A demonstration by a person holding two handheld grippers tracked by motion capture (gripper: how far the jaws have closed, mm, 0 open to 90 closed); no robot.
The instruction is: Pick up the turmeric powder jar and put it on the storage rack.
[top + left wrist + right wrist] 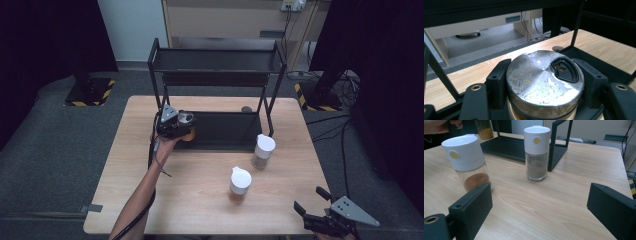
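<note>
My left gripper (pixel 182 125) is shut on a spice jar with a worn silver lid (pixel 544 77), holding it at the left front edge of the black shelf rack's lower tray (pixel 225 131). The same jar's glass body with yellow-orange powder (pixel 484 129) appears at the top of the right gripper view. Two white-capped spice jars stand on the wooden table: one with grey-brown powder (pixel 263 151) (pixel 536 152) near the rack's right leg, one with reddish powder (pixel 239 184) (pixel 467 161) closer to me. My right gripper (pixel 312 202) (pixel 539 212) is open near the table's front right corner, empty.
The black two-level rack (pixel 217 60) stands at the table's back middle, its upper shelf bare. Thin rack posts (pixel 437 72) rise beside the held jar. A small round hole (pixel 246 108) sits in the tabletop behind the tray. Light wooden table (pixel 200 200) spreads around the jars.
</note>
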